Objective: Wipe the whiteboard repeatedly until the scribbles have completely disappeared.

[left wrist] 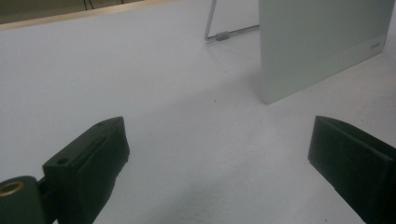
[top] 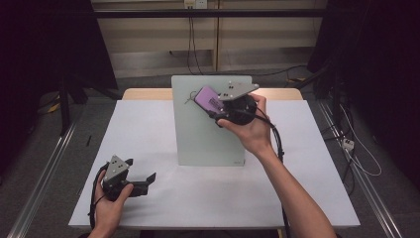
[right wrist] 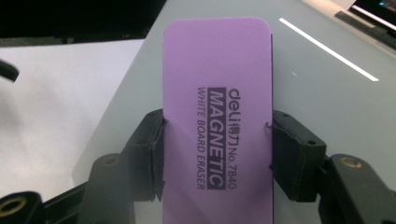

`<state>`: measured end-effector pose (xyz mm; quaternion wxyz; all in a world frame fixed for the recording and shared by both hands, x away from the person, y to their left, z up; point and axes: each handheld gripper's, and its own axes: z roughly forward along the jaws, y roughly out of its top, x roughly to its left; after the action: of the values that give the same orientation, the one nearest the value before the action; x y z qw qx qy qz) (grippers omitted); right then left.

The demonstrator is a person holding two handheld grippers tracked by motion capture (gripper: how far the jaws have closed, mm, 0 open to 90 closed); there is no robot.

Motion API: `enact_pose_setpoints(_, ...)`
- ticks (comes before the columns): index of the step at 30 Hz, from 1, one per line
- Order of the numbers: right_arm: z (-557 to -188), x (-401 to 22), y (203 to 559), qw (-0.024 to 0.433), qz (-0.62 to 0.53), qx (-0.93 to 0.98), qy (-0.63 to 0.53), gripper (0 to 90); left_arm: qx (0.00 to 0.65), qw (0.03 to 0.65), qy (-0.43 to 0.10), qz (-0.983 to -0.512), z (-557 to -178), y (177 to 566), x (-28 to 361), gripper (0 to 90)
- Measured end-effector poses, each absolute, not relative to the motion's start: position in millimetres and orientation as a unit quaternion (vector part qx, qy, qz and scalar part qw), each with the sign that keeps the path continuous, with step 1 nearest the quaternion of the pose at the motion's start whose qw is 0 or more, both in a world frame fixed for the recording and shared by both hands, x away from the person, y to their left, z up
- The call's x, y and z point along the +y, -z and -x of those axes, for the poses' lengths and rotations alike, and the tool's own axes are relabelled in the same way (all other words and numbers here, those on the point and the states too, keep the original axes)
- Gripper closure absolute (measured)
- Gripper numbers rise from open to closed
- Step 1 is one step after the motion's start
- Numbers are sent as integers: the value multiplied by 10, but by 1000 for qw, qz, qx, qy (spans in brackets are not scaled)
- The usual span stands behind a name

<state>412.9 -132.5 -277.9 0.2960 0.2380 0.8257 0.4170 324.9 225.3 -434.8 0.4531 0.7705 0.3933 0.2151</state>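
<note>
A purple whiteboard eraser [right wrist: 217, 112] with black print sits between the jaws of my right gripper [right wrist: 217, 156], which is shut on its long sides. In the high view the eraser [top: 207, 99] is held against the upper part of an upright pale grey board [top: 198, 139], with the right gripper [top: 218, 111] near the board's top right corner. My left gripper [top: 141, 179] rests low over the white table [top: 148, 124] at the near left, its jaws wide open with nothing between them. In the left gripper view its jaws frame bare table, with the board [left wrist: 317, 42] beyond.
The board stands on a wire foot [left wrist: 219, 35] at the table's middle back. A wooden edge [top: 143, 93] runs along the far side. Dark curtains flank the table, and cables lie on the floor [top: 356, 153] at right.
</note>
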Motion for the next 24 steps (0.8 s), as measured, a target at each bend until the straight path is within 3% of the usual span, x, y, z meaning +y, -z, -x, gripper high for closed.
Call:
enact_pose_setpoints(10, -4150, -1161, 2759, 312, -224, 833, -399, 419, 393, 453, -215, -771, -3248, 4348, 2252, 48)
enact_pose_setpoints(24, -4064, -851, 3152, 269, -193, 867, -372, 419, 391, 451, -217, -772, -3249, 4347, 2247, 48)
